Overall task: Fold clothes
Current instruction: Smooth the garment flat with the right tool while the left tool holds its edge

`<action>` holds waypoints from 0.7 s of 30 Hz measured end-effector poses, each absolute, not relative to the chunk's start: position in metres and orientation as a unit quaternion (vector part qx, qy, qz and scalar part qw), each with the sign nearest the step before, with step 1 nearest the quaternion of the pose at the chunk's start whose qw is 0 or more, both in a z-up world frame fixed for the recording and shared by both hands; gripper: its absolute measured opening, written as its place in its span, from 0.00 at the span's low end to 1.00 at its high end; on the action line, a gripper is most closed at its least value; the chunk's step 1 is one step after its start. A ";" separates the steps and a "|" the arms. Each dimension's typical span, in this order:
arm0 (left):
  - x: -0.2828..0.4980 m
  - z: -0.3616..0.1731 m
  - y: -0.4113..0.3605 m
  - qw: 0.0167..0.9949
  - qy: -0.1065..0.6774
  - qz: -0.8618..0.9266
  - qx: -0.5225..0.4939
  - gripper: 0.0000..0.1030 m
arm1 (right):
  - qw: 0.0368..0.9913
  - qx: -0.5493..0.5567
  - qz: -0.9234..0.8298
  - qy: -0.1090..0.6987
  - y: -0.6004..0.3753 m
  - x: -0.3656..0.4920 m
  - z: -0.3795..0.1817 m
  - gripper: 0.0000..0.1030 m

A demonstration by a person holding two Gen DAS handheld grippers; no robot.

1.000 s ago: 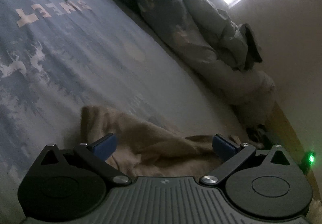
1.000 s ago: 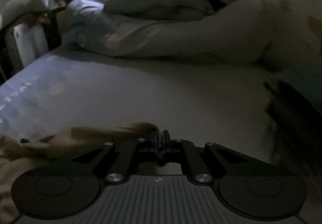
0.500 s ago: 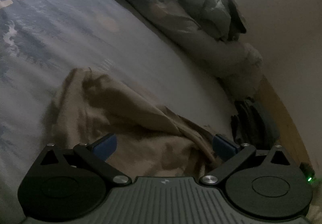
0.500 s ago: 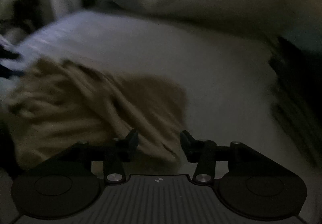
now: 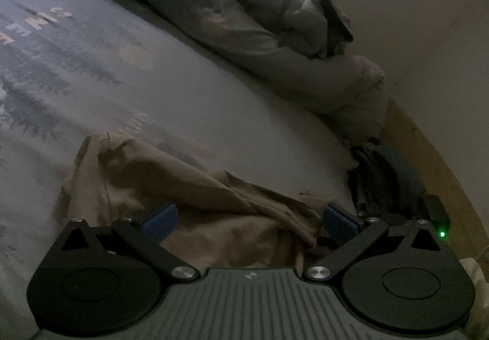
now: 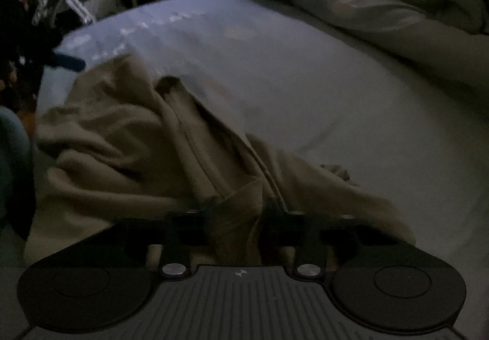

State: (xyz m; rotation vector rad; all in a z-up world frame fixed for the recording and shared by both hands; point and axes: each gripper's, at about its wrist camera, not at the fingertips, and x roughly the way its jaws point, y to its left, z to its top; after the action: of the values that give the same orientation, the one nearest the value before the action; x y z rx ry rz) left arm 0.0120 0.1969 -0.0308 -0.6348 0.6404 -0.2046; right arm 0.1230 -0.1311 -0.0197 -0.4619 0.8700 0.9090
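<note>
Here a tan garment (image 6: 128,138) fold sits between the closing right gripper (image 6: 238,214) jaws.

Both wrist views low, close over bed (image 5: 214,101), angled down; share tan garment (image 6: 128,132).

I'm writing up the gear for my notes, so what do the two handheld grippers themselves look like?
Both share a ribbed grey body with a small centre emblem, two round black side housings, and black linkage arms on silver pivot screws. The left gripper has blue finger pads. The right gripper's fingers look dark; their colour is unclear in the dim light.
</note>
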 end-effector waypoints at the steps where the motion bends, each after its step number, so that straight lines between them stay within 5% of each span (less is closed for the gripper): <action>1: 0.012 -0.030 0.198 0.896 0.310 -0.099 -0.304 1.00 | 0.785 -0.218 0.422 0.397 -0.132 0.119 -0.015 0.08; 13: 0.004 -0.007 0.167 0.905 0.308 -0.208 -0.207 1.00 | 0.763 -0.254 0.463 0.373 -0.191 0.002 0.029 0.06; 21: -0.006 0.000 0.093 0.895 0.333 -0.293 0.040 1.00 | 0.769 -0.237 0.417 0.423 -0.238 -0.016 -0.004 0.06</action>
State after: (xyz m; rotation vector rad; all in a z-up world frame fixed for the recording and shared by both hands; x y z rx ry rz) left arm -0.0058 0.0928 -0.0001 0.0828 0.6903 -0.6081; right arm -0.0163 -0.2384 -0.0040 -0.5141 0.9186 0.9047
